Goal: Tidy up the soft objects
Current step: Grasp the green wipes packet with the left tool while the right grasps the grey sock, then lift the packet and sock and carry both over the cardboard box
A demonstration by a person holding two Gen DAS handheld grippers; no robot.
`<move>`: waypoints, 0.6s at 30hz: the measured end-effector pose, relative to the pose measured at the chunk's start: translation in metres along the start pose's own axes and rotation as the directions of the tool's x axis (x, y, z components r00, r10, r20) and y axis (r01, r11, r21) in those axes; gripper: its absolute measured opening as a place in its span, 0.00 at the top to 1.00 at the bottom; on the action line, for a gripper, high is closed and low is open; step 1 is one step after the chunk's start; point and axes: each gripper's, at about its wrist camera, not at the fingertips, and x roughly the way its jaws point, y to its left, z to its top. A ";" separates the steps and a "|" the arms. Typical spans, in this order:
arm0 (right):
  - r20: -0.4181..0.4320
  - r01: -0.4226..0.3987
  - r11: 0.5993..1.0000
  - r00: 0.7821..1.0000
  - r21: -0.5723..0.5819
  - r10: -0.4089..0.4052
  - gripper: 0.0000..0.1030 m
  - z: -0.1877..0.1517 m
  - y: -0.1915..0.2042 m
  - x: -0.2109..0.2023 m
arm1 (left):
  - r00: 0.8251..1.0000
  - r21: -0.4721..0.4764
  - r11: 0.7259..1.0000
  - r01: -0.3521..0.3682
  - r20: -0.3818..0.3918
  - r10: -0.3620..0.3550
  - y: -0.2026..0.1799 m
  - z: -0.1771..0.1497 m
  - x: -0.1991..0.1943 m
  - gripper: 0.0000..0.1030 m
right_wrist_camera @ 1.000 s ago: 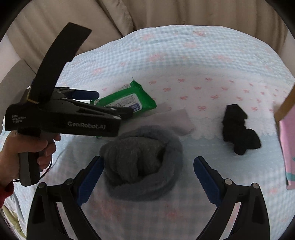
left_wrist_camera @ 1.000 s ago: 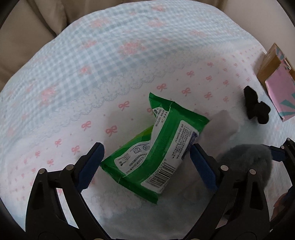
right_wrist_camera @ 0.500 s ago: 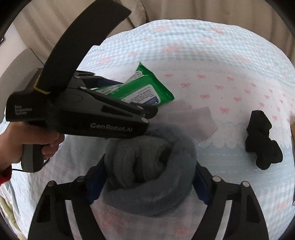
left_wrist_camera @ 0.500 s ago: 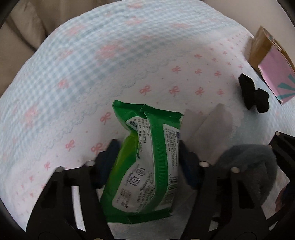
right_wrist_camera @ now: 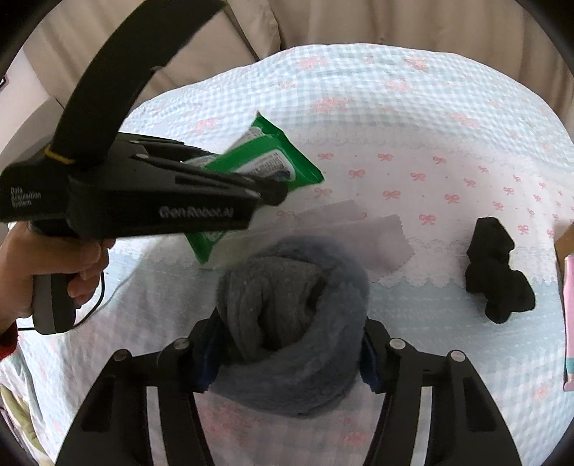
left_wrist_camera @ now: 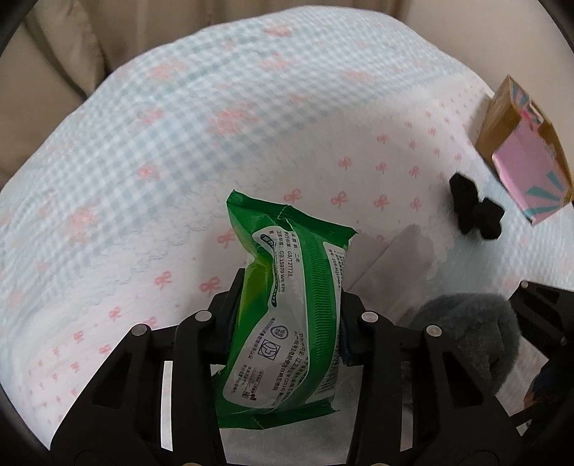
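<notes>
My left gripper (left_wrist_camera: pixel 290 319) is shut on a green wet-wipes pack (left_wrist_camera: pixel 287 308) and holds it tilted above the bed; the pack also shows in the right wrist view (right_wrist_camera: pixel 265 161), sticking out past the left gripper's black body (right_wrist_camera: pixel 143 197). My right gripper (right_wrist_camera: pixel 290 340) is shut on a rolled grey fuzzy sock (right_wrist_camera: pixel 290 322), which also shows at the lower right of the left wrist view (left_wrist_camera: pixel 477 337). A black sock bundle (right_wrist_camera: pixel 497 276) lies on the bedspread to the right, also seen in the left wrist view (left_wrist_camera: pixel 473 211).
A blue-checked bedspread with pink bows (right_wrist_camera: pixel 412 118) covers the surface. A thin grey cloth (right_wrist_camera: pixel 362 233) lies flat beyond the grey sock. A pink and brown box (left_wrist_camera: pixel 527 157) stands at the right edge. Beige cushions (right_wrist_camera: pixel 323 21) lie behind.
Both grippers went from open to shut: the left closed on the wipes pack and lifted it upright, the right closed on the grey sock.
</notes>
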 end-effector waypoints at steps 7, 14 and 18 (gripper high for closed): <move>0.034 0.004 1.000 0.999 0.027 -0.005 0.45 0.012 -0.007 -0.031 | 1.000 -0.054 0.999 0.003 0.029 -0.001 0.002 0.010 -0.043 0.64; 0.087 0.027 0.999 0.996 0.025 -0.029 0.45 0.027 0.002 -0.103 | 0.998 -0.114 0.993 -0.006 0.057 0.013 -0.012 0.014 -0.122 0.64; 0.120 0.027 0.999 0.992 0.030 -0.030 0.45 0.034 0.004 -0.148 | 0.997 -0.144 0.989 -0.023 0.075 0.034 -0.027 0.020 -0.166 0.64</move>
